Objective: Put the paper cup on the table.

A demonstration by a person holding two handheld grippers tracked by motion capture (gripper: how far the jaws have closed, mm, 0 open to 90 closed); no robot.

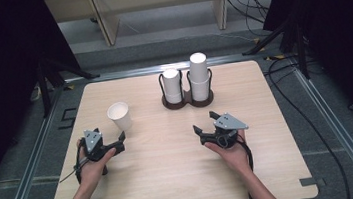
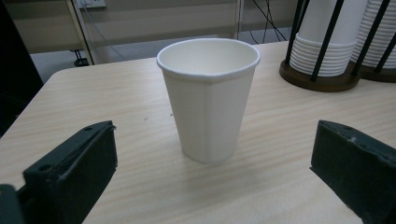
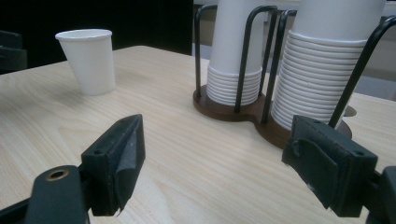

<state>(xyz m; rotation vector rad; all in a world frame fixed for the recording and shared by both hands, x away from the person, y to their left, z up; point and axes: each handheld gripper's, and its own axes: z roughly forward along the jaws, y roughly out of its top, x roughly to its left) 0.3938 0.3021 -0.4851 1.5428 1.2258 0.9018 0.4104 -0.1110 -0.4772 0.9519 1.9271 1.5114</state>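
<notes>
My left gripper (image 1: 119, 139) gapes wide, released, just short of the upright paper cup (image 1: 119, 116) on the tabletop (image 1: 172, 170), lined up for grasping; my right gripper (image 1: 205, 122) rests open, empty.

Your left gripper (image 2: 205, 186) has its jaws spread wide, nothing between them. Just beyond stands an upright white paper cup (image 2: 208, 100) on the counter (image 2: 116, 107); far right, stacked cups (image 2: 327, 46) in a rack.
</notes>
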